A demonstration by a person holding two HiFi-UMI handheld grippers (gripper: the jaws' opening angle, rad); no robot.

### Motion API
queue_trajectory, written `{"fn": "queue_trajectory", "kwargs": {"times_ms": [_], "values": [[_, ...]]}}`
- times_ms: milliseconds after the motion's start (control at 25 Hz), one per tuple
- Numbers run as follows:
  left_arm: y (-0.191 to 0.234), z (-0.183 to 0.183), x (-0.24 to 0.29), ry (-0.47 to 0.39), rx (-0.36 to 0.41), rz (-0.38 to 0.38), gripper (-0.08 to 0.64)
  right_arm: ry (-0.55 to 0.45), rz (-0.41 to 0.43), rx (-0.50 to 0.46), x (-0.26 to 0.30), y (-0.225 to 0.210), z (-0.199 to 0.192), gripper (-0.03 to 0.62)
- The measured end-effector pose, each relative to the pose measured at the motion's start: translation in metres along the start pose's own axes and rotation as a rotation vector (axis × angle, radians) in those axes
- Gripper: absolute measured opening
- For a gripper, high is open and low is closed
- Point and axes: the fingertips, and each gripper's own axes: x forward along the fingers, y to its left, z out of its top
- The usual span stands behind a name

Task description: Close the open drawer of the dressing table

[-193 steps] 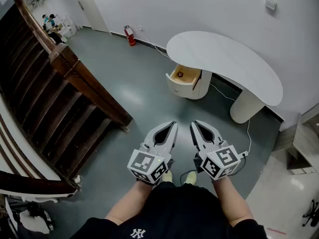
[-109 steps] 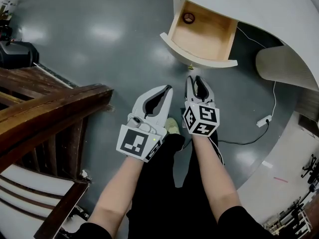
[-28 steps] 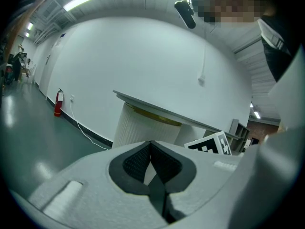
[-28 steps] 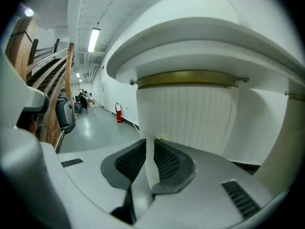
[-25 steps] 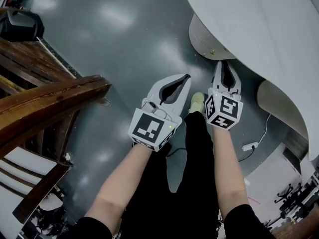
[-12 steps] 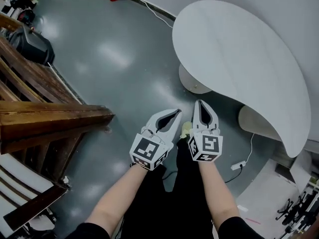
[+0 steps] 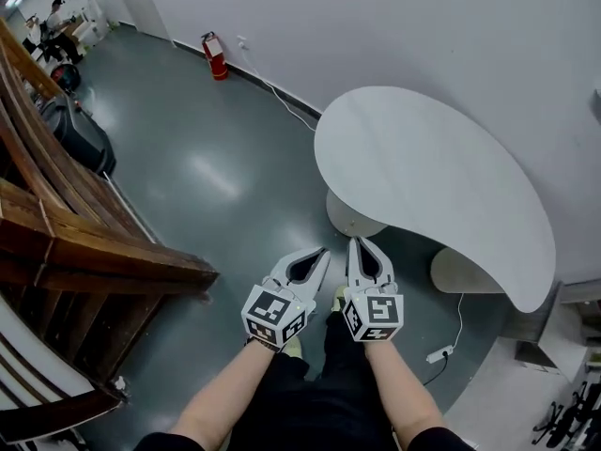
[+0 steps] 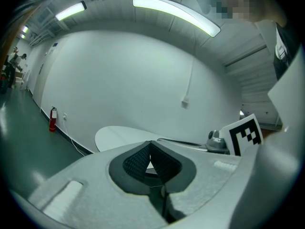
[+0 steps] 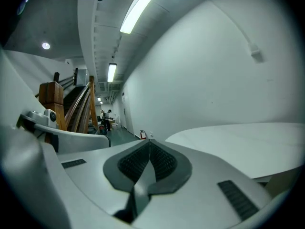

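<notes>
Hanging side by side over the floor, the left gripper (image 7: 316, 256) and the right gripper (image 7: 361, 248) are both sitting with jaws pressed together on nothing, probably because no grip is needed. Just ahead of their tips, the drawer unit (image 7: 349, 218) under the dressing table (image 7: 441, 186) is showing no open drawer, so the task is looking done. Only the head view is showing that unit. Both gripper views are catching just the table's top and the white wall (image 9: 214, 80) beyond, while the left gripper view is also catching the right gripper's marker cube (image 8: 245, 133).
</notes>
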Motion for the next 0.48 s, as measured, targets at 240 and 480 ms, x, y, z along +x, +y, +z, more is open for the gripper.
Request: {"fn": "queue_trajectory", "kwargs": {"times_ms": [240, 480], "values": [[-0.020, 0.035, -0.014, -0.022, -0.001, 0.003, 0.010, -0.028, 0.033, -0.006, -0.025, 0.012, 0.037, 0.018], [-0.031, 0.069, -0.030, -0.040, 0.015, 0.009, 0.011, -0.053, 0.068, -0.001, -0.043, 0.026, 0.071, 0.018]]}}
